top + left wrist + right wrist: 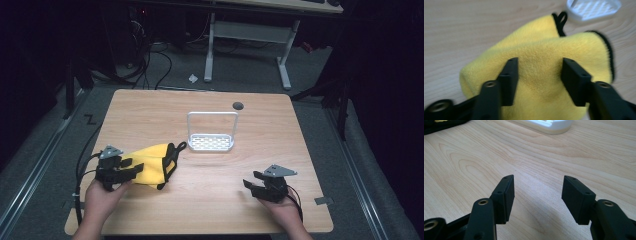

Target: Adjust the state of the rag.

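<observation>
Yellow cloth (541, 65) lies near worktop (280, 150) left edge; no legible label. Left gripper (539, 75) fingers straddle its bunched fabric, part-open, grip uncertain. Right gripper (537, 195) fingers apart, empty, near front-right corner.

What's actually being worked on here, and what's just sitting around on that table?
In the job:
- yellow cloth, bunched, black-edged
- left gripper, jaws either side of a fold of the cloth

Lying about:
- white rack with a hoop handle, mid-table
- right gripper, open over bare wooden table
- dark round plug at the far edge
</observation>
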